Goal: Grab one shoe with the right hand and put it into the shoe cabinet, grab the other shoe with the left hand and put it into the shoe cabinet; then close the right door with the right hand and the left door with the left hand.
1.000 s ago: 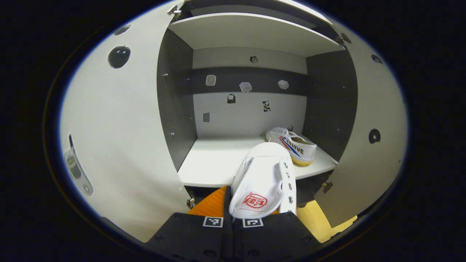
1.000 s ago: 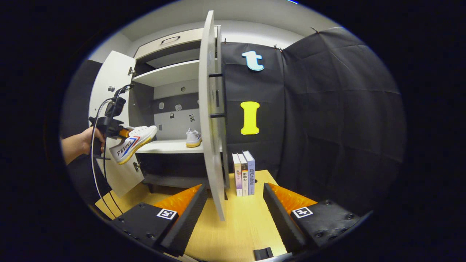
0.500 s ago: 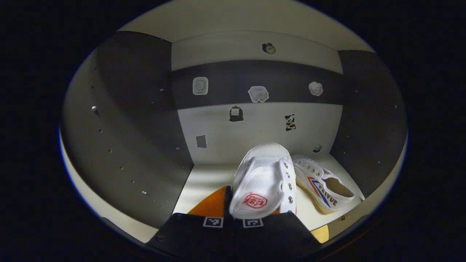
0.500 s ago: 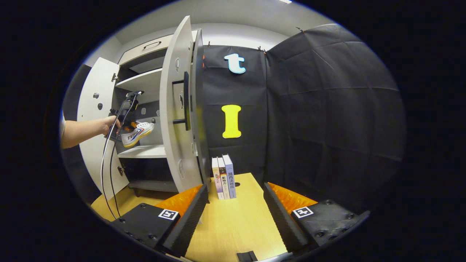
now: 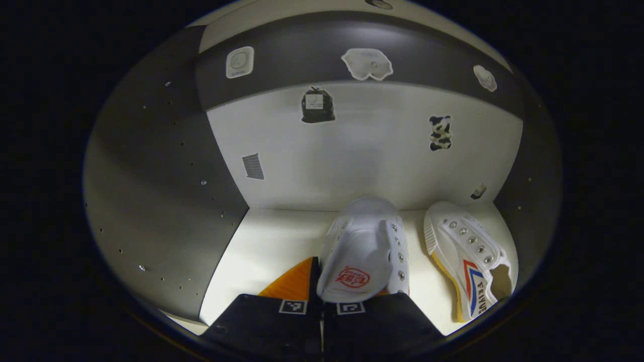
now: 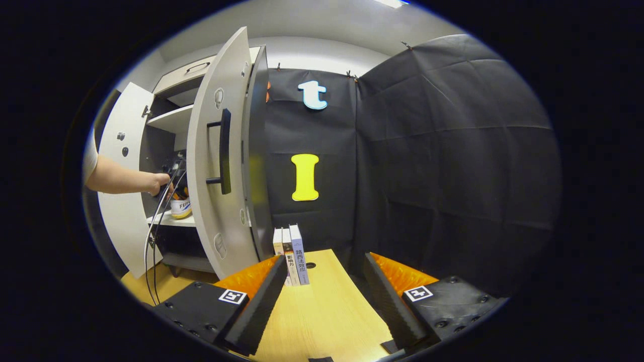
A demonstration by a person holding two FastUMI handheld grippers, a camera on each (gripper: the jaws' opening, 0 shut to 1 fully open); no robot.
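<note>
The left hand-held gripper (image 5: 322, 296) is clenched on a white sneaker (image 5: 365, 254), holding it inside the shoe cabinet over the white shelf (image 5: 266, 241). The second sneaker (image 5: 468, 259) lies on that shelf just to its right. The right hand-held gripper (image 6: 319, 296) is released, jaws spread above the wooden counter (image 6: 322, 311), near the open right door (image 6: 221, 156).

— What's different from a second ago?
— The left gripper (image 5: 322, 301) is now deep inside the cabinet; its doors have slid out of that gripper's view, and the held shoe (image 5: 363, 254) hangs low over the shelf (image 5: 271, 241), beside the other shoe (image 5: 470, 261).
— And the right gripper view?
— It has swung round: the right door (image 6: 216, 166) now shows its handle (image 6: 224, 151) and hides most of the held shoe.
</note>
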